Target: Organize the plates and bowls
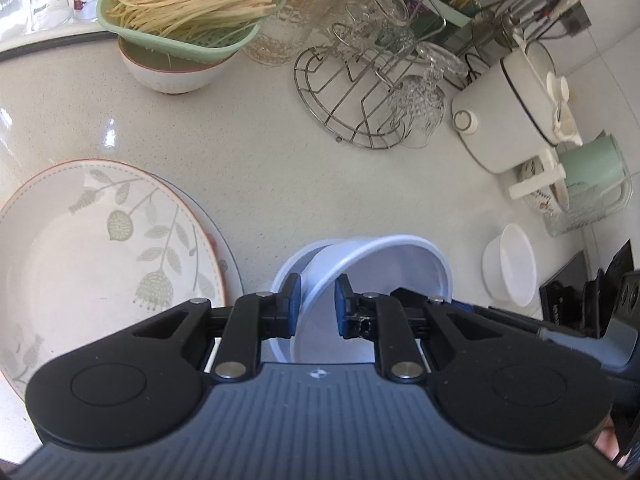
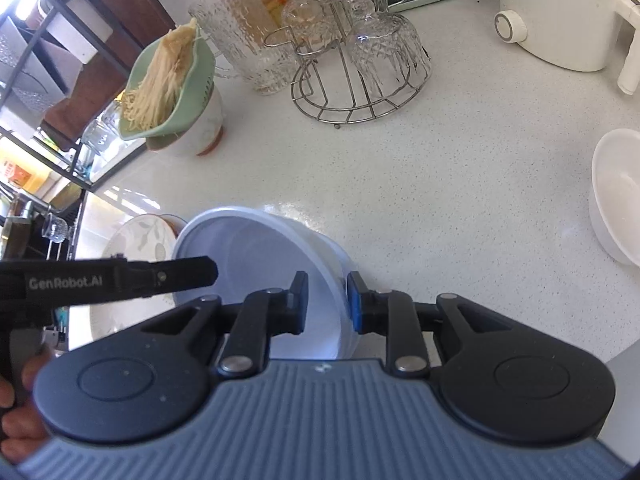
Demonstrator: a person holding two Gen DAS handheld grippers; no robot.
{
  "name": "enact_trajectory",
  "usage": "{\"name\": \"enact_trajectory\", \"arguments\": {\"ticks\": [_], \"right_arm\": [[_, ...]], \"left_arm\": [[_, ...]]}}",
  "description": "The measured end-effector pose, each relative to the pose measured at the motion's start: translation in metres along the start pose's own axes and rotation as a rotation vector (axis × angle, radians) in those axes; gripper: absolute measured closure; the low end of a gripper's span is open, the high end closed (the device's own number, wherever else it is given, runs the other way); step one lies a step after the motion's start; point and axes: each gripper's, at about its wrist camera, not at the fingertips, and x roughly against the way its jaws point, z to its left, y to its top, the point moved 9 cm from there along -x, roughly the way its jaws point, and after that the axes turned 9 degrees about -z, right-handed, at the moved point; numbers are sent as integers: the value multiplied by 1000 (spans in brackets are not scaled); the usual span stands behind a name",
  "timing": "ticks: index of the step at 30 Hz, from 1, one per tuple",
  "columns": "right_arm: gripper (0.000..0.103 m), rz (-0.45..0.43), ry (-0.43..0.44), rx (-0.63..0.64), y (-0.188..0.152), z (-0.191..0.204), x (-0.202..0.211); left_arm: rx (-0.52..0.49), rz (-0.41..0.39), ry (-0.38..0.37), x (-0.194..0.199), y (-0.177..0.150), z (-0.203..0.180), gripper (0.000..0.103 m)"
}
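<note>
Two pale blue bowls (image 1: 384, 268) sit nested on the white counter, the inner one tilted. My left gripper (image 1: 317, 304) has its jaws either side of their near rim with a gap showing. My right gripper (image 2: 327, 302) straddles the wall of the tilted inner bowl (image 2: 260, 264), with a slight gap at the pads. A leaf-patterned plate (image 1: 92, 252) lies on another plate at the left. A small white bowl (image 1: 510, 266) stands at the right and also shows in the right wrist view (image 2: 616, 196).
A green colander of noodles (image 1: 188, 4) rests on a white bowl (image 1: 172, 74) at the back. A wire rack (image 1: 352, 92) holds upturned glasses. A white appliance (image 1: 508, 116) and green jug (image 1: 592, 176) stand at the right.
</note>
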Motion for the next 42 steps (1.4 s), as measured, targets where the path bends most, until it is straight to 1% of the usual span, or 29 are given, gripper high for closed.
{"name": "enact_trajectory", "arguments": {"ticks": [2,5,6,8,12,17,19,23,29,34,38,42], "right_arm": [[78,9,-4,-8,-2,0,-2],[78,-7,-12,-3,-1,4,-1],[78,-8,-16,-7,-1,4,0],[78,-21,-25,-15,1,3,2],[78,-73,-55,-34,8,1,11],[78,-166,-92,-42,19,3,27],[78,-215,-94,-29,23,7,36],[78,-294,-120,-8,26,12,55],[78,-376,-145,26,30,24,81],[78,-410,-152,58,31,32,90],[78,-408,-169,82,25,37,95],[78,-427,-197,71,23,32,105]], "left_arm": [[-2,7,4,0,-1,2,84],[-2,17,6,0,-2,5,83],[-6,17,10,1,-1,6,77],[-18,18,17,4,0,7,71],[-38,21,13,10,4,4,71],[-88,-17,-17,25,13,-5,71],[-114,-37,-26,34,16,-7,71],[-176,-98,-21,55,22,-10,71],[-247,-161,-39,79,23,-14,71],[-268,-201,-58,90,26,-18,71],[-290,-208,-80,92,26,-24,71],[-302,-208,-97,91,23,-31,71]]}}
